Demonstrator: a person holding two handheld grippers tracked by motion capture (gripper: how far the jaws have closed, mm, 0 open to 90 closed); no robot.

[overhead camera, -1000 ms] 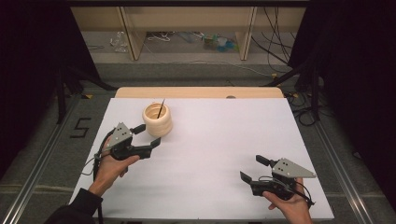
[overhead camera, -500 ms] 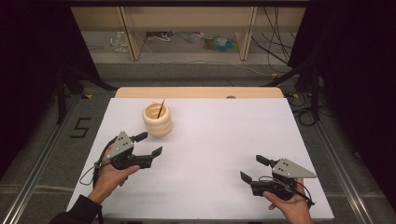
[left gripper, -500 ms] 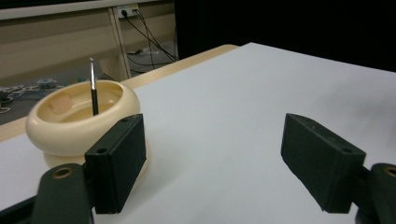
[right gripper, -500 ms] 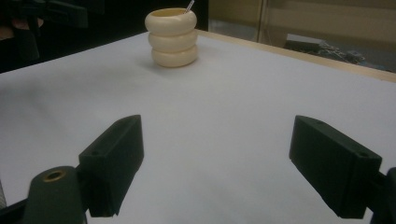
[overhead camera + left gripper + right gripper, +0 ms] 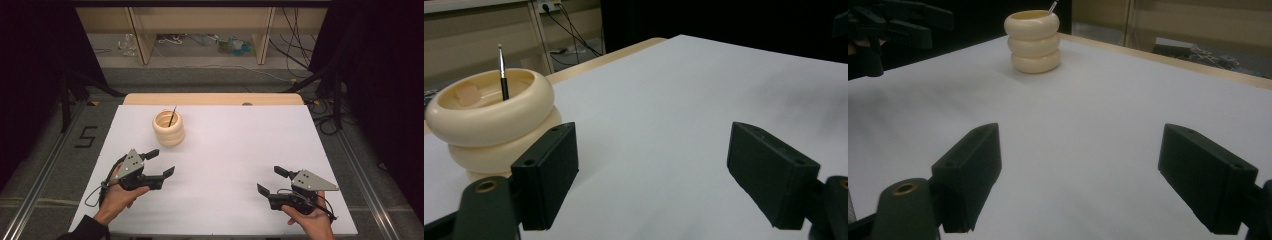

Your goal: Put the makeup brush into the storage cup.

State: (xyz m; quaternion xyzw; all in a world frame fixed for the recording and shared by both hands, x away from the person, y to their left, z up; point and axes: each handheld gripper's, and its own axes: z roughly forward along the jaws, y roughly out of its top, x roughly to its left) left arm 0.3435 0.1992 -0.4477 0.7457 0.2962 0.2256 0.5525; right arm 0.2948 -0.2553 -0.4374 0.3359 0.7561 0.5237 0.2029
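Observation:
A cream ringed holder (image 5: 169, 128) stands upright on the white table (image 5: 225, 140), left of centre toward the far side. A thin dark brush (image 5: 172, 116) leans inside it. My left gripper (image 5: 161, 162) is held open a short way in front of the holder, apart from it, jaws empty. In the left gripper view the holder (image 5: 494, 115) with the brush (image 5: 502, 75) sits just beyond the left jaw of that gripper (image 5: 654, 170). My right gripper (image 5: 269, 180) is open and empty near the front right. From the right gripper (image 5: 1080, 175) the holder (image 5: 1033, 42) is far off.
A wooden strip (image 5: 210, 98) borders the table's far edge. Beyond it stands a low shelf (image 5: 200, 30) with cables on the floor. A "5" mark (image 5: 86, 136) lies on the floor at the left. The left hand's gripper (image 5: 898, 22) shows far left in the right gripper view.
My left gripper has drawn back from beside the holder toward the person, still open. The right gripper has stayed put.

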